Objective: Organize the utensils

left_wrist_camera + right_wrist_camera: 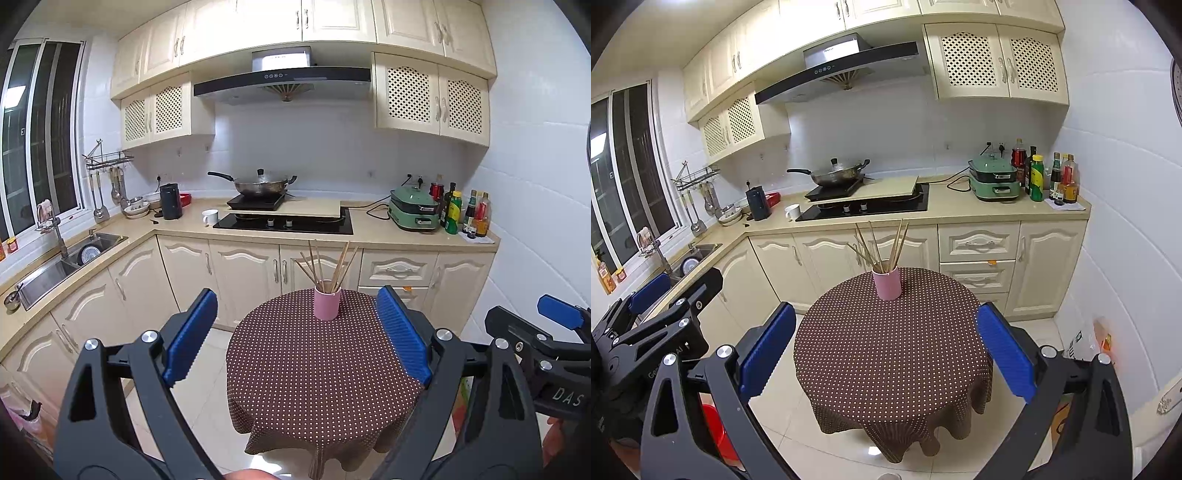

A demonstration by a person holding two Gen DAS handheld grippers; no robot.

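Kitchen round table in brown polka-dot cloth (317, 369), pink cylindrical cup (327, 303) of wooden chopsticks (328, 264) at far edge, my left gripper (295, 336) and right gripper (886, 350) both spread wide, holding nothing

Round table (325, 373), brown white-dotted cloth draped over edge. Pink cup (327, 303) upright at far edge, holding wooden chopsticks (325, 266) fanned outward.

The table (321, 369) wore a brown cloth with small white dots. On it stood a pink cup (327, 303) with light brown chopsticks (334, 267). Behind the table, the cabinets (240, 266) were cream, and the cooker (413, 212) was green.
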